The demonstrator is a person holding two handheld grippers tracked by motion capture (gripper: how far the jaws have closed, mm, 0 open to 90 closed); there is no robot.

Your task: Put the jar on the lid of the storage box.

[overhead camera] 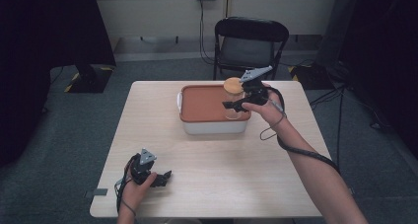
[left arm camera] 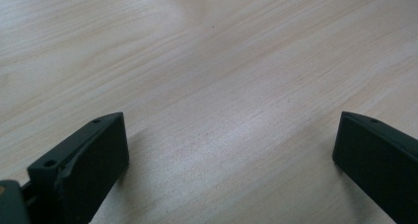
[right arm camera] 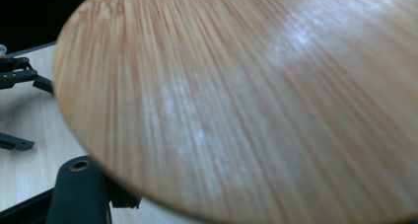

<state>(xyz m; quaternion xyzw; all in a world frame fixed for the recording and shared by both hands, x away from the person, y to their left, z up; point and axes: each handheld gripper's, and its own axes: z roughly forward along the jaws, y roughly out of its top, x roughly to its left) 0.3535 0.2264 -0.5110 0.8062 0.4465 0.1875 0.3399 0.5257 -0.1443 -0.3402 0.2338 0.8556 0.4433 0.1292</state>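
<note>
The right hand-held gripper point(overhead camera: 235, 104) is closed on a clear glass jar point(overhead camera: 233, 104) with a round bamboo lid point(overhead camera: 232, 85); its jaws clamp the jar body below the lid, and the person's right hand point(overhead camera: 268, 108) grips the tool from the right side. In the right gripper view the bamboo lid point(right arm camera: 256, 100) sits directly in front of the camera, tilted, with one black jaw visible beneath its lower left edge; the grain of the lid runs diagonally. The jar stands upright at the right end of a white storage box point(overhead camera: 215, 126) with an orange lid point(overhead camera: 202, 103); whether the jar base rests on that lid or is held just above it cannot be determined. The box lies on the far half of the table point(overhead camera: 207, 174), slightly right of centre.

The left hand-held gripper point(overhead camera: 162, 177) is open and holds nothing; in the left gripper view its two jaws stand wide apart with bare table surface point(left arm camera: 222, 76) between them. The left hand point(overhead camera: 138, 187) holds this tool low over the near left corner of the table, well apart from the box and jar; its cable point(overhead camera: 120, 187) trails off the near edge. A black folding chair point(overhead camera: 250, 44) stands behind the far side of the table.
</note>
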